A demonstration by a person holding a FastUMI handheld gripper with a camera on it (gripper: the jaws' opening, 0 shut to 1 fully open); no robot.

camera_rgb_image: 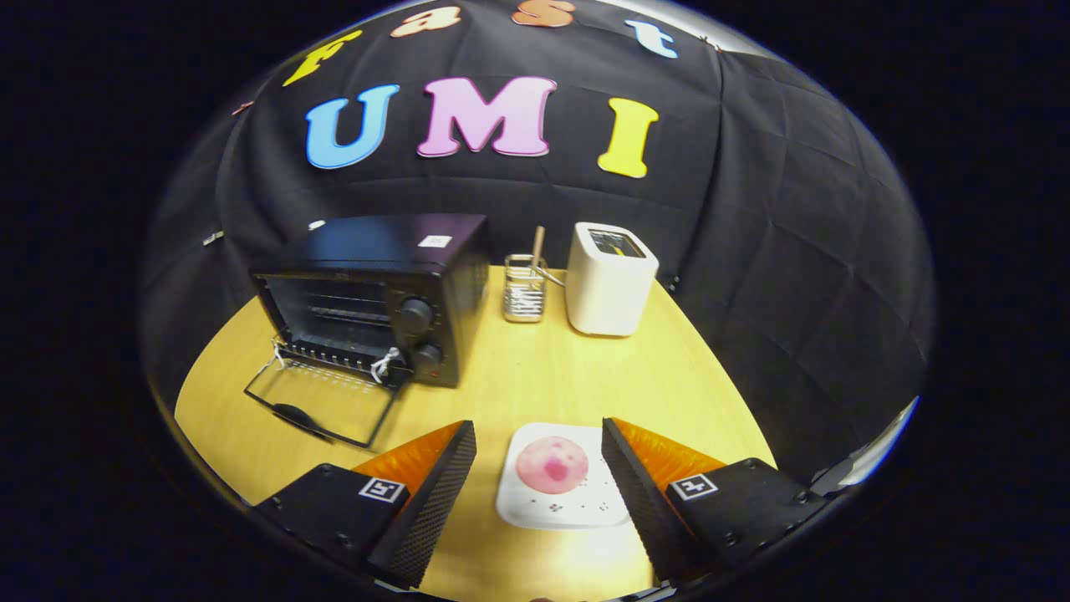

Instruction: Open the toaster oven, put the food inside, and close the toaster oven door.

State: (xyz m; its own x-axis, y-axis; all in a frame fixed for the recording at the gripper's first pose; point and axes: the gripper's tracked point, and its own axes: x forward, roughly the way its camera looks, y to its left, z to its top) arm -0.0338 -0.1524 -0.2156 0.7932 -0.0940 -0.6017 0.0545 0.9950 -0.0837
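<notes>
Item, food (552, 465): round pink piece on a white plate (535, 508) on the desk (535, 376), directly between my released, empty jaws (539, 468); oven (372, 293), door (322, 405) already down, sits ahead-left.

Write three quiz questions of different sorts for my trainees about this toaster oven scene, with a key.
1. True or false: the toaster oven door is shut.
2. What lies between the open gripper fingers?
A. a fork
B. the pink food on a white plate
C. a cup
3. Fill in: the wire rack stands between the toaster oven and the white ____.

Key: 1 false, the door lies folded down on the table; 2 B; 3 toaster.
</notes>
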